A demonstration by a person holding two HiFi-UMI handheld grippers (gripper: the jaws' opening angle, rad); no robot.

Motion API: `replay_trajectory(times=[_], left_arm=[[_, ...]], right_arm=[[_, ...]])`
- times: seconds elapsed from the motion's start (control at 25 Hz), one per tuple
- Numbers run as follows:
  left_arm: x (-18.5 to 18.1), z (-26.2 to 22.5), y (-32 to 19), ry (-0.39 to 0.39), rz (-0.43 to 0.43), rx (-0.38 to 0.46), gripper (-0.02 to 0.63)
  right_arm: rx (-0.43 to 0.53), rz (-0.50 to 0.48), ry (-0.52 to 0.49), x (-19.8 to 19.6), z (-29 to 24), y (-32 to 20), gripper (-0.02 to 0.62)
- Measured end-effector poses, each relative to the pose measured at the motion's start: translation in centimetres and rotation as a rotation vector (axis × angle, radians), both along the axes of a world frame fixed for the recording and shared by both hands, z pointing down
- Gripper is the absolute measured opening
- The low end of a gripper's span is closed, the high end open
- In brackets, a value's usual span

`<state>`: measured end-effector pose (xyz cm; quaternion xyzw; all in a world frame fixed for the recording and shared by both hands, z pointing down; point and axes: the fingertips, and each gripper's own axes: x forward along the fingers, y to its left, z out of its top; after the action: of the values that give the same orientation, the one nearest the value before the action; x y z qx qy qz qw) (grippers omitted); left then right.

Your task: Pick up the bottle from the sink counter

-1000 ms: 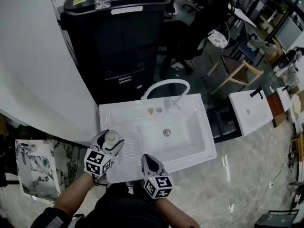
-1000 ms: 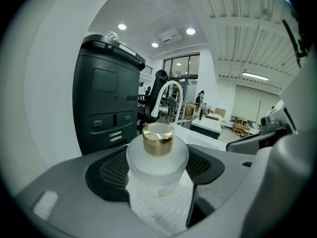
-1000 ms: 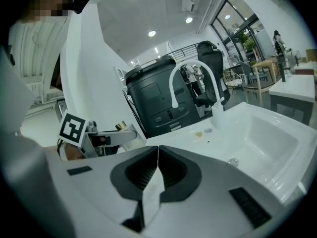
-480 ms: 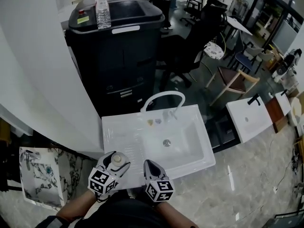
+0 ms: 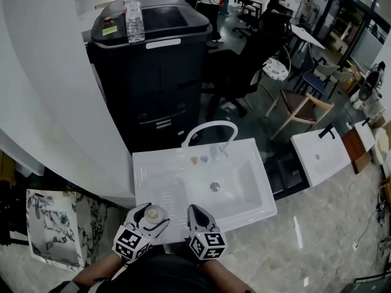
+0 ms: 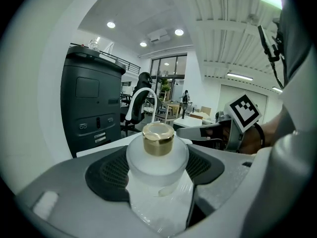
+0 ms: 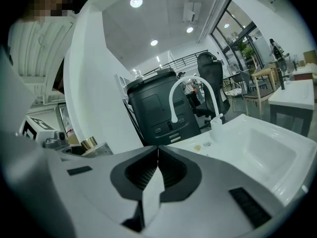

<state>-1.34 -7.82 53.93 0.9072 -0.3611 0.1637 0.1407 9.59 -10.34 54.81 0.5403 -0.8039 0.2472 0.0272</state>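
A frosted glass bottle [image 6: 157, 162] with a gold cap [image 6: 158, 137] stands upright between the jaws of my left gripper [image 6: 156, 170], which is shut on it. In the head view that bottle [image 5: 153, 214] is held in my left gripper [image 5: 148, 218] over the front left corner of the white sink counter [image 5: 153, 176]. My right gripper [image 5: 196, 215] hovers beside it at the counter's front edge. Its jaws [image 7: 157, 168] are shut and hold nothing.
A white curved faucet [image 5: 209, 128] rises at the back of the basin [image 5: 220, 179]. A black cabinet [image 5: 153, 60] stands behind the sink with a clear water bottle [image 5: 134, 10] on top. Chairs and a second white sink [image 5: 321, 151] lie to the right.
Both grippers have drawn back toward the counter's front edge, and my left gripper has carried the bottle with it. The head camera has tilted up a little.
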Motion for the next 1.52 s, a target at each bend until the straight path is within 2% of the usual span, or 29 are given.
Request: replay_trajectory(times=[0.32,0.6,1.52], left_arm=[[-0.2,-1.4,-0.2,-0.013,-0.021,0.045,0.336],[-0.4,-1.0,-0.1,-0.004,-0.030,0.033,0.336],[-1.2,-0.5,-1.1,-0.016,-0.045,0.027,0.336]], right_arm=[[0.052,-0.022,0.015,-0.5,-1.5,-0.5,0.008],[0.129,-0.035,0.058,-1.1,-3.4,-0.3,0.008],[0.233,-0.071,0.121,-2.0,-4.9,-0.6,0.008]])
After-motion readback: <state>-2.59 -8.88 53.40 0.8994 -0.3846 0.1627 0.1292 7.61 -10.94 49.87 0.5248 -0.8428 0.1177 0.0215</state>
